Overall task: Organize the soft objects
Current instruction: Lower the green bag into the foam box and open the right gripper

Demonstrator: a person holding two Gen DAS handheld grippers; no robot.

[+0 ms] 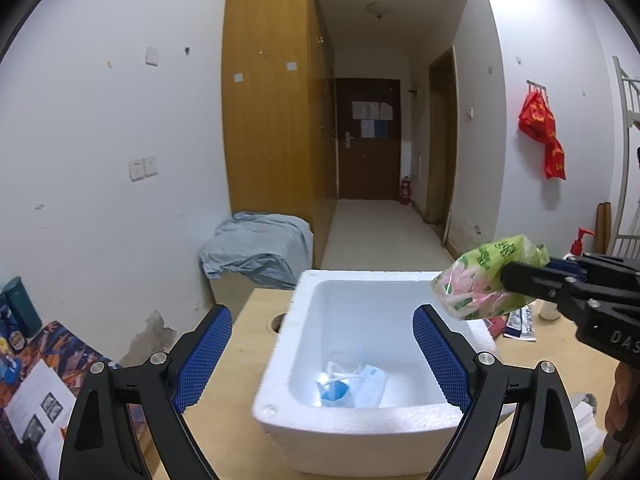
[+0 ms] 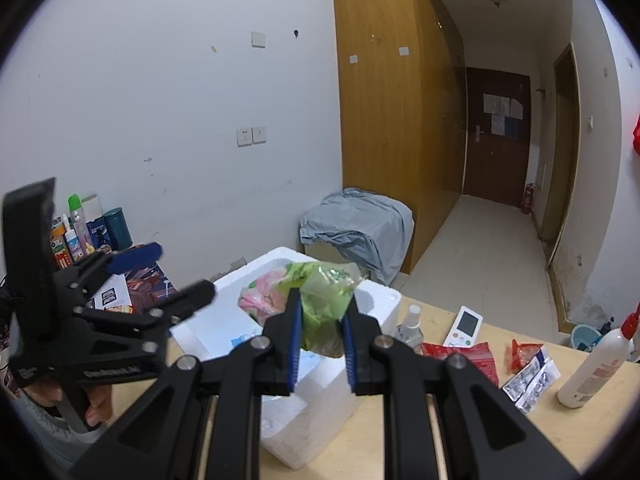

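While the left gripper [image 1: 322, 354] gapes empty over the foam box [image 1: 280, 368] (masks [image 1: 352, 388] inside), the right gripper [image 2: 322, 320] — clamped on a green packet [image 2: 320, 300] — hangs above its rim

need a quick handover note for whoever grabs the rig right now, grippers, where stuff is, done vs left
Left gripper: open, holding nothing, hovering over the near side of the white foam box.
Right gripper: shut on the green and pink plastic pack, held in the air above the box's right rim.
Done: a blue and white mask packet already lies in the box.
Left: drop the pack into the box. The red packets and foil blister packs on the wooden table may still need sorting.
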